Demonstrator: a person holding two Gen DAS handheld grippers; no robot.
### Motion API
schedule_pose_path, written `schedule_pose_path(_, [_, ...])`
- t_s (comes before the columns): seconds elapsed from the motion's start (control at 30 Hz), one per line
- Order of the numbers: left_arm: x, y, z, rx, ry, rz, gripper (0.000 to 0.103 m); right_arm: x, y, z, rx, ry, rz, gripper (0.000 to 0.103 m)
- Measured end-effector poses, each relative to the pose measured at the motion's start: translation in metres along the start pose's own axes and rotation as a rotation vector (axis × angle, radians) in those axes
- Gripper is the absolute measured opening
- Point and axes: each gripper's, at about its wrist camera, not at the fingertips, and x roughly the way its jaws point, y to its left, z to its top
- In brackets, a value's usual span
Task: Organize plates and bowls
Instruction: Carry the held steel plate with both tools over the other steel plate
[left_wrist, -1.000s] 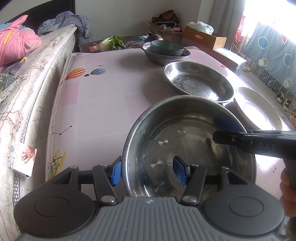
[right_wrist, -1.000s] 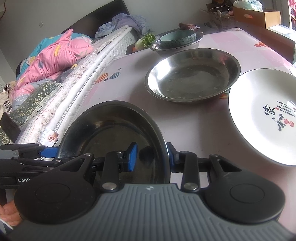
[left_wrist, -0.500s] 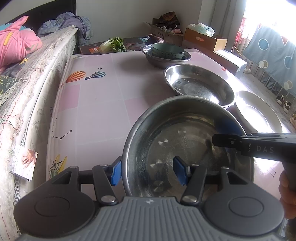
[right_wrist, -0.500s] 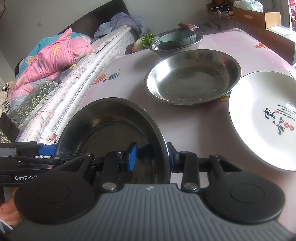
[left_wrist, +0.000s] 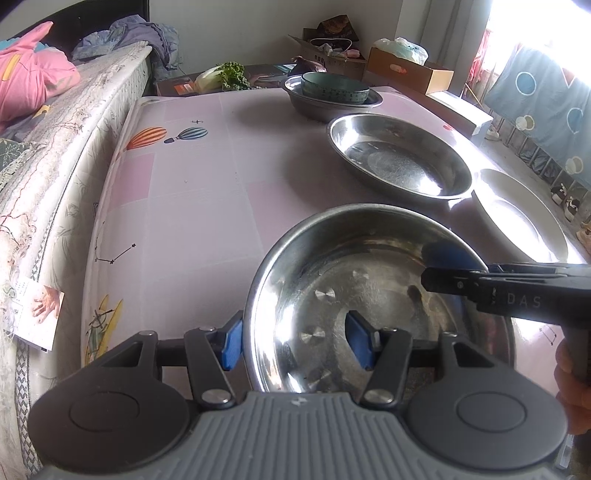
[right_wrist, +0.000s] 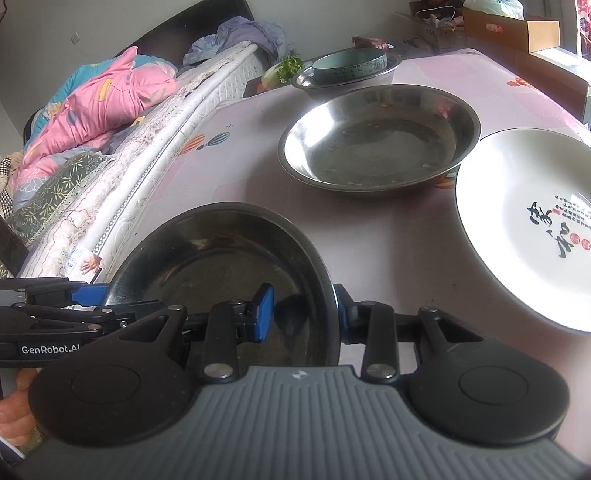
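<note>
Shiny steel bowl (left_wrist: 369, 280) — glossy white plate (right_wrist: 524, 221)

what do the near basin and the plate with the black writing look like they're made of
Near basin: polished metal, likely stainless steel; it mirrors the light and the blue fingers. Plate: glossy white, probably glazed ceramic, with printed characters; melamine can't be ruled out.

Left gripper (left_wrist: 293, 341): grey ribbed housing, two black round discs at sides, black linkage arms w/ silver screws, blue pads (left_wrist: 232, 343) on fingers. Small white logo seen at housing's top edge. Right gripper (right_wrist: 303, 314): same build, grey ribbed body, black discs, silver screws, blue pads (right_wrist: 263, 314). White lettering "GenRobot.AI" printed on left gripper's side, "DAS" on right's. Bare hand (left_wrist: 570, 387) glimpsed, no sleeve shown.
</note>
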Motion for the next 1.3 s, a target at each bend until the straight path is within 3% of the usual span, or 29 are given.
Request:
schedule_pose_path(0.3, [0.003, 0.000, -0.011, 0.025, 0.000, -0.001, 0.055, -0.004, 0.009, -0.014, -0.092, -0.033, -0.038, 0.033])
schedule_pose_path(0.93, [-0.002, -0.016, -0.034, 0.115, -0.023, 0.057, 0.055, -0.025, 0.007, -0.041, -0.117, -0.070, -0.047, 0.033])
schedule_pose_path(1.3, [-0.002, -0.020, -0.029, 0.085, 0.001, 0.033, 0.055, -0.027, 0.007, -0.037, -0.112, -0.066, -0.088, 0.033])
